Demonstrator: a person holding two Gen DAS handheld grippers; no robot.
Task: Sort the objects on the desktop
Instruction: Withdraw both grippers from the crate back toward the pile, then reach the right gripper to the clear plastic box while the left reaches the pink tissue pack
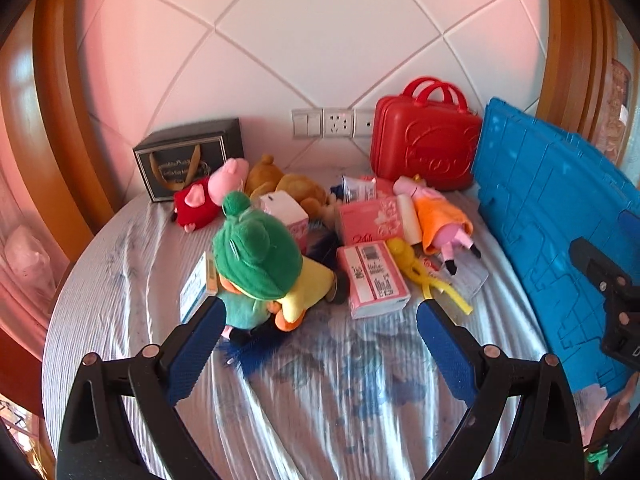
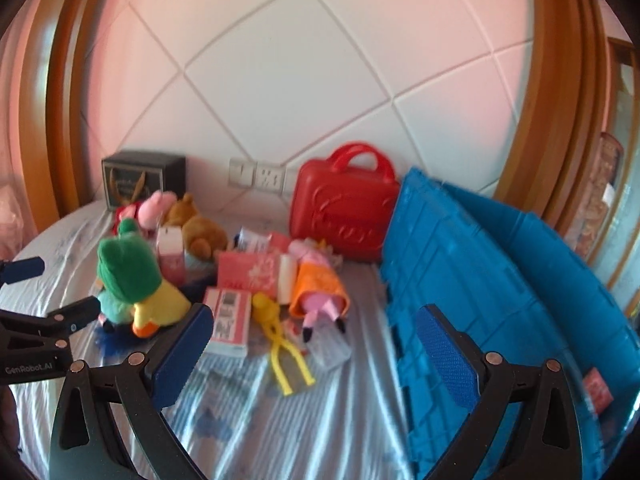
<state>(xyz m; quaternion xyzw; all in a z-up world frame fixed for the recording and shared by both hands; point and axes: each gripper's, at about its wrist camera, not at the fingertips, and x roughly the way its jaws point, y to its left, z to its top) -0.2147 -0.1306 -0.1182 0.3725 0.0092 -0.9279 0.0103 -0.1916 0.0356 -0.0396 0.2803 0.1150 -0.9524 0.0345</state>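
A pile of toys and packs lies on a round table with a striped cloth (image 1: 120, 300). A green-hatted plush (image 1: 256, 256) sits at the front left, also in the right wrist view (image 2: 132, 276). Pink tissue packs (image 1: 374, 276) (image 2: 228, 316), a yellow toy (image 1: 416, 268) (image 2: 276, 320) and a pig plush in an orange dress (image 1: 436, 216) (image 2: 316, 280) lie in the middle. My left gripper (image 1: 320, 316) is open, empty, just before the green plush. My right gripper (image 2: 312, 324) is open, empty, near the blue crate (image 2: 480, 280).
A red case (image 1: 424, 144) and a black gift box (image 1: 188, 156) stand at the wall. A brown bear (image 1: 292, 184) and a red-dressed pig plush (image 1: 208, 196) lie behind the pile. The blue crate (image 1: 552, 220) fills the right side. Wall sockets (image 1: 336, 122) are behind.
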